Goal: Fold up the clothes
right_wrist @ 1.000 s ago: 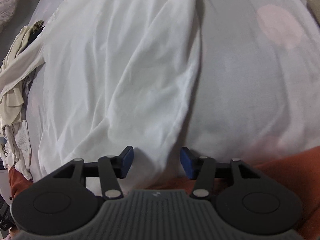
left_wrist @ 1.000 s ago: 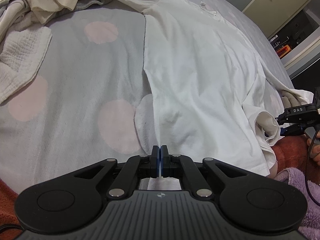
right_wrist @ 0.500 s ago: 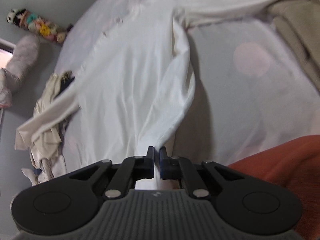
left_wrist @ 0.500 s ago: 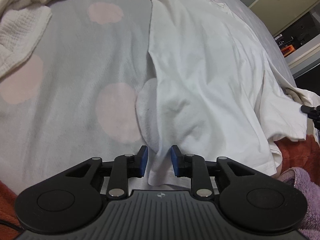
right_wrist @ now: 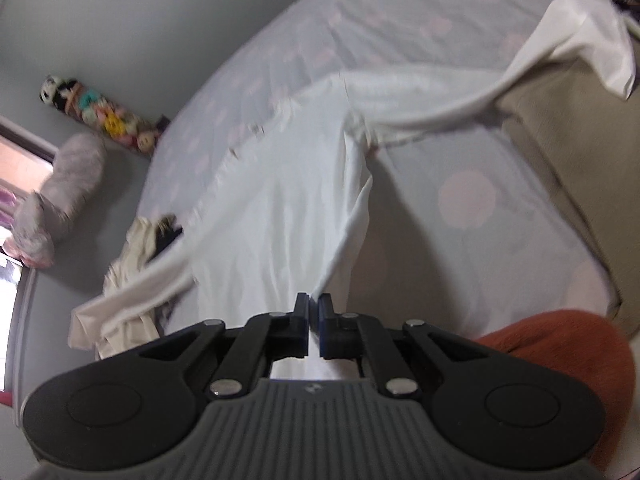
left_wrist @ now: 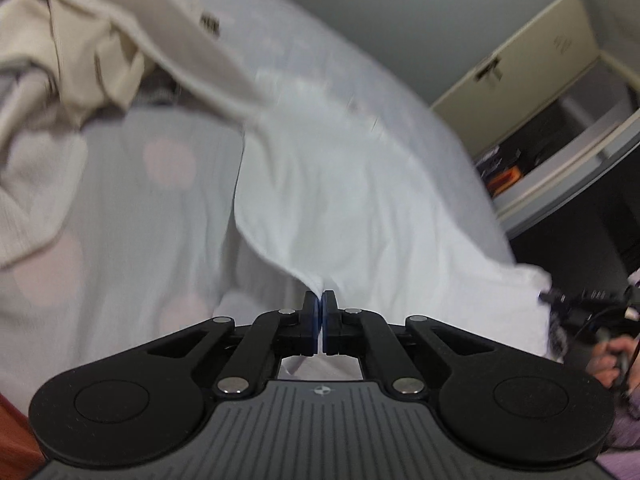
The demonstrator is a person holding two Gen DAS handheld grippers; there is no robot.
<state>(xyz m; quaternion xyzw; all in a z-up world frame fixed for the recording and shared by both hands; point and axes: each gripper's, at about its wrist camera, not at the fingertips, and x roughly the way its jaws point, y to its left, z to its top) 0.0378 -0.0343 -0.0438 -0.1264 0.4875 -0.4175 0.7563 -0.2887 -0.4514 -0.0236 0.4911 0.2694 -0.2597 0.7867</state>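
Both the left gripper [left_wrist: 322,300] and right gripper [right_wrist: 313,304] are pinching the white shirt's [left_wrist: 360,200] hem, lifting it off the bed [right_wrist: 480,160]; next it probably gets carried over toward the collar.

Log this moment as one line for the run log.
step: lifting hem | left gripper: shut on white shirt | right gripper: shut on white shirt | surface: bed sheet | blurred
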